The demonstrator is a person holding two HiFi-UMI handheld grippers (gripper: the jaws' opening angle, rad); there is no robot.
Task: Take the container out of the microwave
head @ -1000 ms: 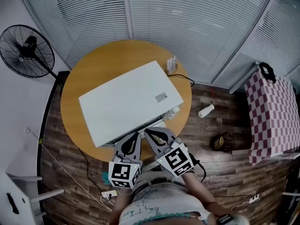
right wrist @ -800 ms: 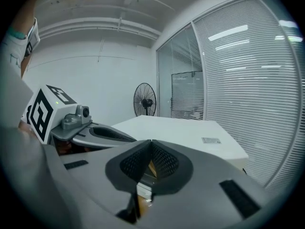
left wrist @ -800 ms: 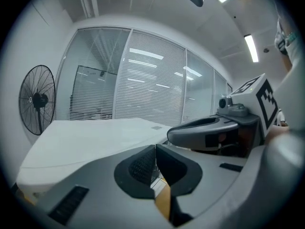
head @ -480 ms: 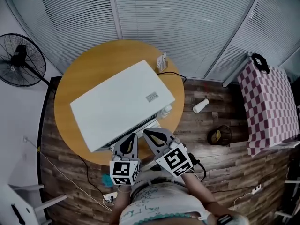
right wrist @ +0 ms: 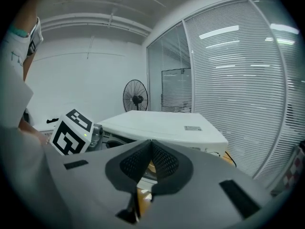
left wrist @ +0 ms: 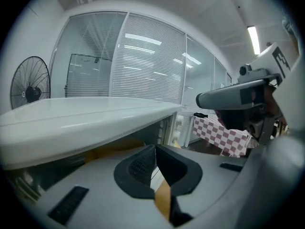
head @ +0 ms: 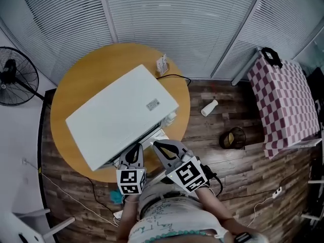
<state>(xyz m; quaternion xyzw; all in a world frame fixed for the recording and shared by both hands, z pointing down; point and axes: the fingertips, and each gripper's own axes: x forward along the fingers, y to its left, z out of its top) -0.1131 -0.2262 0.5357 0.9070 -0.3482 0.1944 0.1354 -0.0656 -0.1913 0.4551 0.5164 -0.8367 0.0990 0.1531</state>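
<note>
Head view: microwave beyond left tongs

A smooth, faintly glossy white microwave sits on a matt wooden table, above a plank-wood floor and checked cloth.

The white, box-shaped microwave sits askew on the round wooden tabletop. Its front edge lies just ahead of the left tongs and right tongs.

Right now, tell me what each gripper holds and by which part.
Nothing. The left gripper and the right gripper both have their fingers shut together, empty, just before the microwave.
</note>
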